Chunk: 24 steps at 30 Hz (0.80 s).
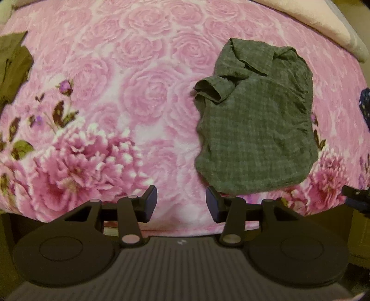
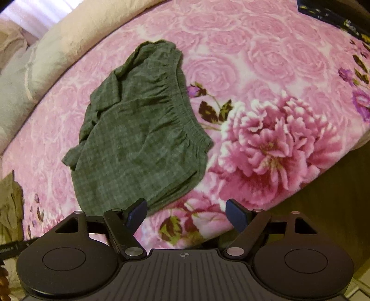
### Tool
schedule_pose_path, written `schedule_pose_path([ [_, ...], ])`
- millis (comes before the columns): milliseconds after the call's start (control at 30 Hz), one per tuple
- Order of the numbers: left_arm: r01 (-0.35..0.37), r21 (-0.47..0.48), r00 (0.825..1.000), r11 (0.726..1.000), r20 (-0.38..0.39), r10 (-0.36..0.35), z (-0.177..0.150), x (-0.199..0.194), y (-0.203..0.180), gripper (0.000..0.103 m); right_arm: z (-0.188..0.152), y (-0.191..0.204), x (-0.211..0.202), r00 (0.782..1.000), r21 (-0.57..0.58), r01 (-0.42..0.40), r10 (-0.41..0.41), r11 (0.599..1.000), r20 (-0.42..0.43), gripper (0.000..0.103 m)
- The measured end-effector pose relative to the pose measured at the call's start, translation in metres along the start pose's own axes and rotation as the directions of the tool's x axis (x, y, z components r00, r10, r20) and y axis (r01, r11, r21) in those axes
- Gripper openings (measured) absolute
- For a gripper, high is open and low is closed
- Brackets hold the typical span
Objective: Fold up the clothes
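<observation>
Green checked shorts point(image 1: 256, 120) lie folded on the pink flowered blanket point(image 1: 138, 81), well up from its near edge. In the left wrist view they sit right of centre, long axis running from the near edge away toward the pale pillow point(image 1: 323, 20); a rolled leg hem sticks out on their left side, far half. In the right wrist view the same shorts point(image 2: 138, 129) lie left of centre, long axis slanting from lower left to upper right, gathered elastic waistband along their right edge, loose crumpled layers on the left and far end.

Left gripper point(image 1: 181, 203): jaws apart, nothing between them, only blanket showing in the gap. Its right pad sits just at the shorts' near hem in the picture; contact cannot be told.

Right gripper point(image 2: 186, 214): jaws apart, nothing gripped, blanket in the gap. Its left pad overlaps the shorts' near corner in the picture; touching or above, cannot tell.

Cut off or unclear:
- Olive garment point(image 1: 11, 67) at the left frame edge, only partly in view; shape not readable.
- Dark blue patterned cloth point(image 2: 328, 11) at the far right, cut by the frame.
- Both views soft with blur; the number of folded layers in the shorts cannot be counted.
- Black object at the left view's right edge, partly seen.
</observation>
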<state>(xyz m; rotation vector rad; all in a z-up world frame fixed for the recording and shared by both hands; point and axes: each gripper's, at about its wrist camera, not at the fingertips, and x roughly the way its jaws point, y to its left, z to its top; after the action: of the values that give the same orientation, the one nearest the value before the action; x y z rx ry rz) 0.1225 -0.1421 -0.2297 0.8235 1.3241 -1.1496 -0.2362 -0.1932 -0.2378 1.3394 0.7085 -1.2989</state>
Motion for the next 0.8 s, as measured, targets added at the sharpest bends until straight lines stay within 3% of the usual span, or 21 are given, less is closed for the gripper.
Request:
schedule_pose_path([
  [200,0.034,-0.063,0.999,0.997,0.016,-0.033,-0.012,0.025,0.001,0.042,0.011,-0.043,0.029,0.99,0.156,-0.139,0.131,0.978,0.061,0.054],
  [267,0.05,-0.097,0.999,0.994,0.02,-0.048,-0.017,0.036,0.005,0.042,0.018,-0.058,0.043,0.984,0.184,-0.171,0.158,0.968,0.083,0.047],
  [367,0.069,-0.153,0.997,0.986,0.029,-0.065,-0.025,0.054,0.01,0.042,0.029,-0.079,0.071,0.976,0.233,-0.213,0.196,0.949,0.097,0.046],
  [600,0.132,-0.338,0.991,0.932,0.078,-0.112,-0.043,0.086,0.026,0.041,0.043,-0.099,0.132,0.956,0.273,-0.287,0.257,0.918,0.142,0.046],
  [633,0.14,-0.357,0.989,0.924,0.091,-0.114,-0.045,0.089,0.027,0.041,0.043,-0.098,0.134,0.952,0.259,-0.3,0.269,0.918,0.148,0.042],
  [667,0.147,-0.373,0.988,0.916,0.103,-0.116,-0.046,0.092,0.028,0.04,0.044,-0.096,0.135,0.948,0.239,-0.311,0.282,0.92,0.149,0.005],
  [800,0.179,-0.414,0.981,0.892,0.146,-0.129,-0.05,0.101,0.028,0.038,0.049,-0.095,0.113,0.937,0.166,-0.317,0.281,0.934,0.206,0.006],
])
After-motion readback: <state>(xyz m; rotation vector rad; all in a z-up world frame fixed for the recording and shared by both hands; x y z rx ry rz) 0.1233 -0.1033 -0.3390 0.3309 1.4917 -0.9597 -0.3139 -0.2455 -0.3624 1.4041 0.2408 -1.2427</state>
